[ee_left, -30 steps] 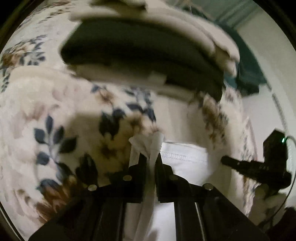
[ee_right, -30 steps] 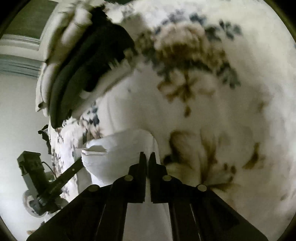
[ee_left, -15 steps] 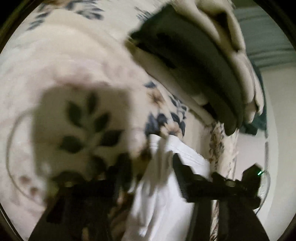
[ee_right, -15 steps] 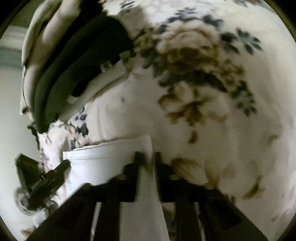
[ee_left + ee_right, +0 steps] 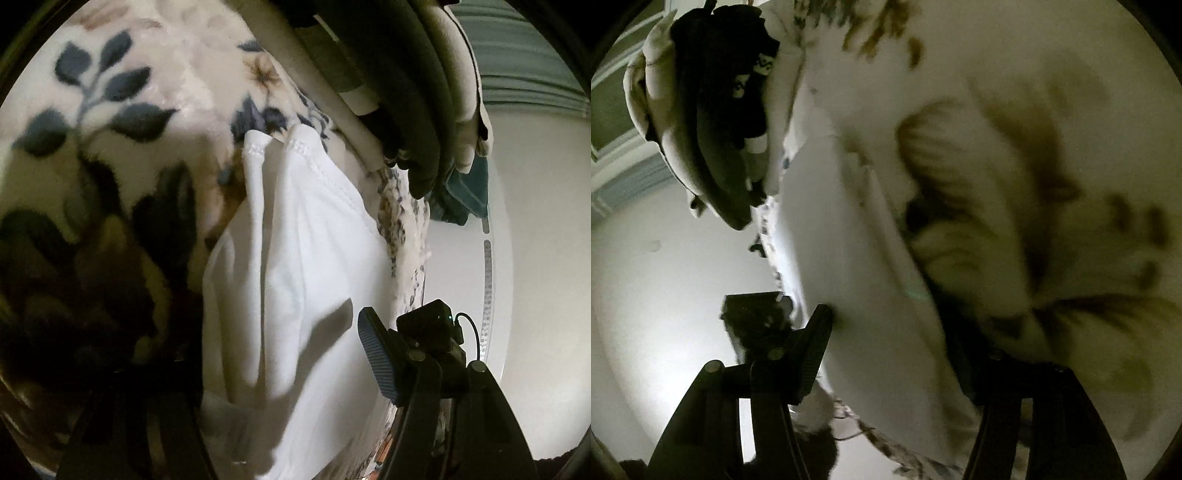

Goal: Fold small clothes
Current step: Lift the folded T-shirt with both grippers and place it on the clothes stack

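A small white garment (image 5: 295, 266) lies loosely folded and creased on a floral blanket (image 5: 110, 110), its stitched hem at the far end. My left gripper (image 5: 273, 369) is open, its fingers wide apart on either side of the garment's near part; the right finger (image 5: 376, 358) shows clearly, the left one is lost in shadow. In the right wrist view the same white garment (image 5: 849, 280) lies on the blanket (image 5: 1034, 147), blurred. My right gripper (image 5: 905, 339) is open too, its left finger (image 5: 812, 350) beside the cloth's edge.
A stack of folded clothes, dark and cream (image 5: 413, 74), sits at the far end of the blanket, also in the right wrist view (image 5: 701, 122). The blanket's edge (image 5: 406, 229) drops off toward a pale wall. The other gripper's body (image 5: 432, 321) is close by.
Both grippers were shut on the white garment a second ago; both have opened and let it go. The garment now lies on the blanket, and both views have swung toward the blanket's edge.
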The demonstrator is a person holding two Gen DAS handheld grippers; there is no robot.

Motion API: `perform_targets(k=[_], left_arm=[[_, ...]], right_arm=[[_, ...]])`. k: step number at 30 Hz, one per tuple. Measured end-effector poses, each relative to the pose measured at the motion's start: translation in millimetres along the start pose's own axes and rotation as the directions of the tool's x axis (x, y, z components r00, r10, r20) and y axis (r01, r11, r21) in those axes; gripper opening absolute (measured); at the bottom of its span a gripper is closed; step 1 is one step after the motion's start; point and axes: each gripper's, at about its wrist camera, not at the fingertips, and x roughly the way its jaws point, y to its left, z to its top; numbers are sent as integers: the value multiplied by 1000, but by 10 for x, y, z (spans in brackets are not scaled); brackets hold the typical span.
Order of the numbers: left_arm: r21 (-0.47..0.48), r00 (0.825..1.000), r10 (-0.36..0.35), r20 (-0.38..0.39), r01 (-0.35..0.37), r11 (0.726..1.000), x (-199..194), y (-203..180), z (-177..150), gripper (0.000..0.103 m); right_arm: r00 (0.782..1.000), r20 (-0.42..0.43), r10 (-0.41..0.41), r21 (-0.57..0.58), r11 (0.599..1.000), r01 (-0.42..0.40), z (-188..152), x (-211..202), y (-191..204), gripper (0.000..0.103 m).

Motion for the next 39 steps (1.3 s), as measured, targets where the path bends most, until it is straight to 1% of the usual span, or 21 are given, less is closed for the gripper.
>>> perform_targets(k=[2,4,5,6,7,9,12,15,17,18,19,20,21,22,23,24,26,29,33,36,39], left_arm=[[0,1000,-10,6,10,1000,-52,-8,-9,64],[-27,998,-61,15,61,998,-154,44,-19,64],[-44,996,-85,21,86,995,-188,77,-16,64],[-54,996,-91,18,92,994,-197,107,-8,64],[-57,995,-95,10,96,994,-197,145,9,64],[-45,996,-88,-12,88,995,-144,168,11,64],[-13,998,-65,-24,65,998,-85,81,-1,65],[16,999,-41,-12,41,999,-72,-9,-35,65],[32,1000,-28,7,28,999,-82,-44,-67,63],[39,1000,-21,16,20,999,-78,-65,-79,59],[48,1000,1,27,-2,999,-84,-89,-94,34],[55,1000,15,25,-16,998,-63,-108,-97,18],[58,999,21,25,-22,998,-87,-137,-113,18],[61,999,30,32,-32,998,-90,-174,-117,16],[66,999,37,35,-39,997,-113,-223,-129,15],[72,998,45,37,-48,996,-136,-284,-134,15],[73,998,45,46,-48,996,-216,-419,-128,15],[78,997,31,75,-37,996,-448,-729,-64,14],[123,992,7,129,-23,992,-817,-1222,127,14],[166,982,-27,186,-4,986,-1090,-1649,418,14],[215,966,-60,250,5,977,-1285,-2023,891,14]], right_arm=[[999,-28,17,7,1000,-17,1,104,31,64],[998,-55,30,6,1000,-30,3,211,101,64],[997,-61,48,0,999,-48,-5,210,123,64],[997,-58,56,-3,998,-57,-9,196,138,64],[998,-53,46,-6,999,-46,-12,165,141,64],[999,-39,32,9,999,-32,-12,118,87,64],[997,-64,45,20,999,-44,14,187,27,64],[994,-98,40,-19,999,-42,45,331,107,64],[994,-105,24,-44,999,-29,44,401,165,64],[995,-97,19,-53,998,-24,38,411,182,63],[996,-85,11,-58,998,-16,25,417,198,56],[997,-75,2,-58,998,-6,13,414,202,42],[998,-65,0,-56,998,-3,0,418,222,37],[998,-55,0,-62,998,-3,-26,403,255,29],[999,-47,-7,-71,997,4,-48,392,299,25],[999,-37,-19,-77,997,16,-73,375,352,24],[999,-24,-41,-92,995,38,-128,323,508,20],[998,-10,-55,-121,991,53,-192,207,839,19],[999,4,-47,-197,979,46,-204,-26,1482,19],[998,39,-40,-273,961,49,-93,-222,2135,19],[995,94,-32,-371,926,65,197,-385,2886,19]])
